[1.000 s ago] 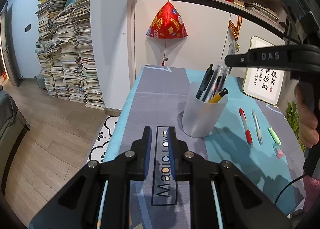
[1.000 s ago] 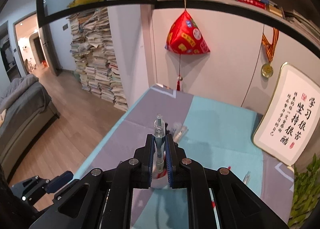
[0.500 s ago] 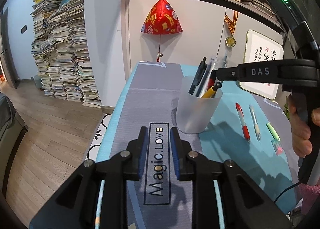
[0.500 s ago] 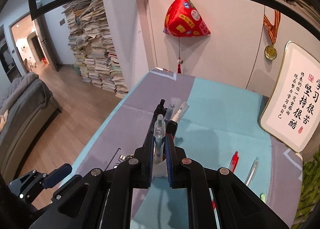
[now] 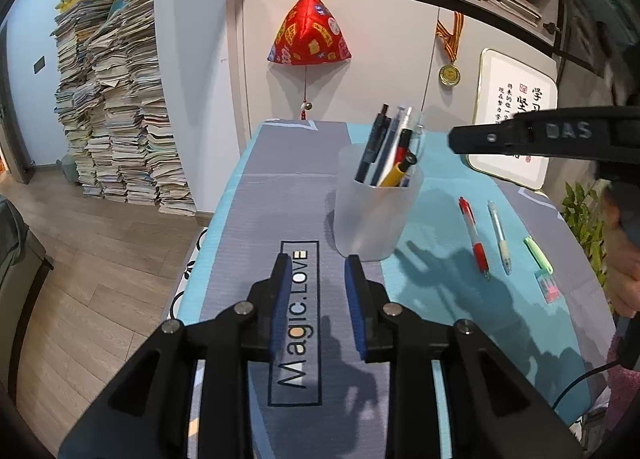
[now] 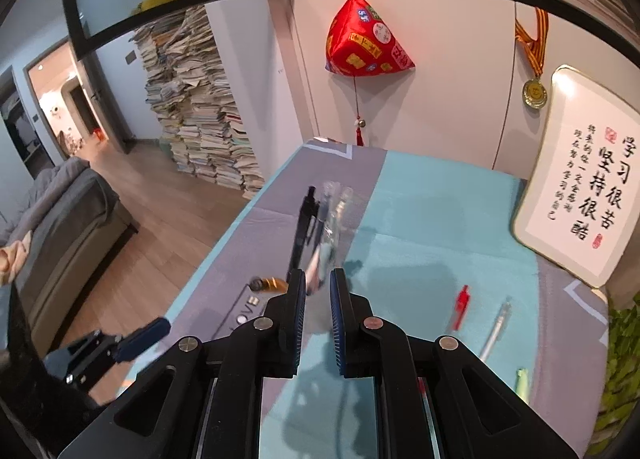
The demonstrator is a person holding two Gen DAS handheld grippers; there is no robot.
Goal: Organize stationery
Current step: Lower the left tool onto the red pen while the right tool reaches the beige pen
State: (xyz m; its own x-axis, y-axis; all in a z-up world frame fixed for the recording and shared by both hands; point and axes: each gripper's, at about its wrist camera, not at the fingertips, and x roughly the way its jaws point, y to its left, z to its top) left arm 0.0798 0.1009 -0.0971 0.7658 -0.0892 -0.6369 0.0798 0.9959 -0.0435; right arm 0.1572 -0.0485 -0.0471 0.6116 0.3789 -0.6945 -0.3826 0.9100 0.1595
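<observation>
A frosted pen cup [image 5: 374,215] stands on the table mat and holds several pens [image 5: 390,151]. My left gripper [image 5: 318,271] is open and empty, low over the mat just before the cup. My right gripper [image 6: 318,279] is open and empty above the cup's pens [image 6: 320,227]; it also shows in the left wrist view [image 5: 456,141] to the right of the cup. A red pen [image 5: 474,239], a pale pen [image 5: 500,237], a green highlighter [image 5: 538,255] and a small eraser [image 5: 548,285] lie on the teal mat [image 5: 440,291] to the right.
A framed calligraphy board [image 6: 580,187] leans at the table's far right. A red hanging ornament [image 5: 308,33] and a medal [image 5: 450,75] hang on the wall behind. Green plant leaves [image 5: 584,219] stand at the right edge. The table's left edge drops to a wooden floor.
My right gripper has opened and let go of the clear pen, which now stands in the cup, and has drawn back to the right. My left gripper has opened wider.
</observation>
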